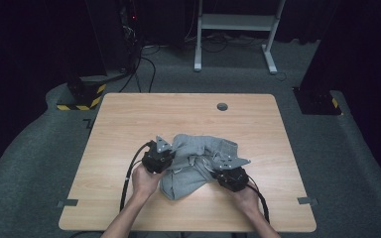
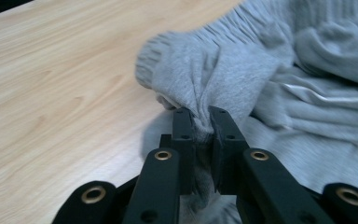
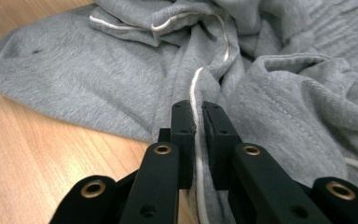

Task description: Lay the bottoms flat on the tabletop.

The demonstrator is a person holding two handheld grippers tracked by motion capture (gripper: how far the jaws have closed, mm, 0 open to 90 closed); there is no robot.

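- The grey garment lay crumpled on the wooden table, directly between the two grippers and touching both
- The left gripper sat at the garment's left edge, held by the person's left hand; its cable trailed back toward the near table edge
- In the left gripper view, the left gripper had its jaws nearly closed, with a bunched fold of the garment pinched between the pads; a ribbed cuff lay just beyond the jaw tips
- The right gripper sat at the garment's right edge, held by the right hand
- In the right gripper view, the right gripper had its jaws almost fully closed, clamped on a fold of the garment; a white drawstring ran straight through the gap between the pads
- More grey cloth spread ahead of and to both sides of the right jaw tips
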